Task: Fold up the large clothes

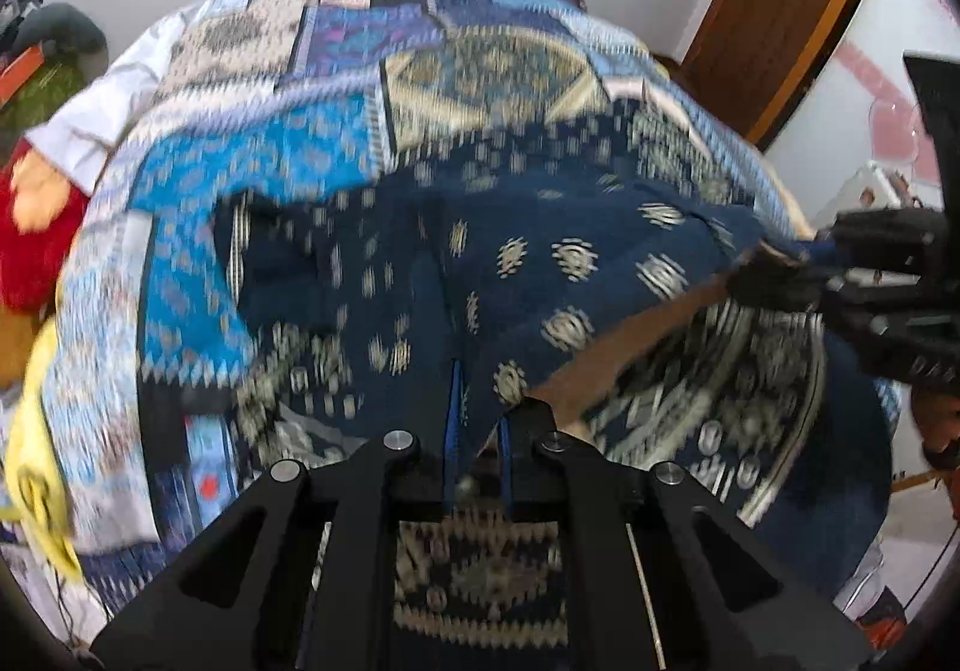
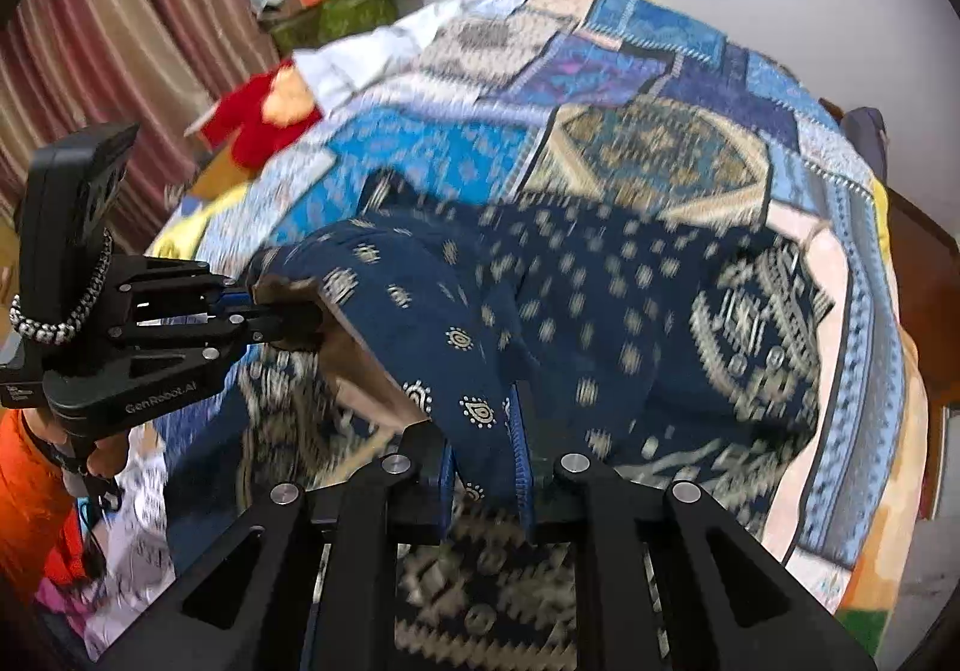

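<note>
Both grippers were clamped on the same edge of the navy printed garment (image 1: 570, 275), one at each end, so the hem was stretched between them with its tan underside showing, presumably to carry that edge over as a fold. Rest of the garment lay rumpled on the patchwork bedspread (image 1: 252, 179), bulk still on the bed, only the gripped edge lifted.

Left gripper (image 1: 480, 443): blue pads nearly together, fabric pinched between. Right gripper (image 2: 486, 467): pads narrow, a thick bunch of cloth between them.

Left wrist view showed the right gripper side-on at the frame's right, nipping the hem corner, plus a wooden door frame (image 1: 798, 11) behind the bed. Right wrist view showed what that one missed: the left gripper side-on at the left, holding the opposite corner, striped curtains (image 2: 120, 11), and the garment's heavy border print (image 2: 756, 323) spread toward the far side. Red plush toy (image 2: 264, 119) sat at the bed's edge, clear of the fold path.

Heavy motion blur, so the exact bite depth on the hem can't be judged
</note>
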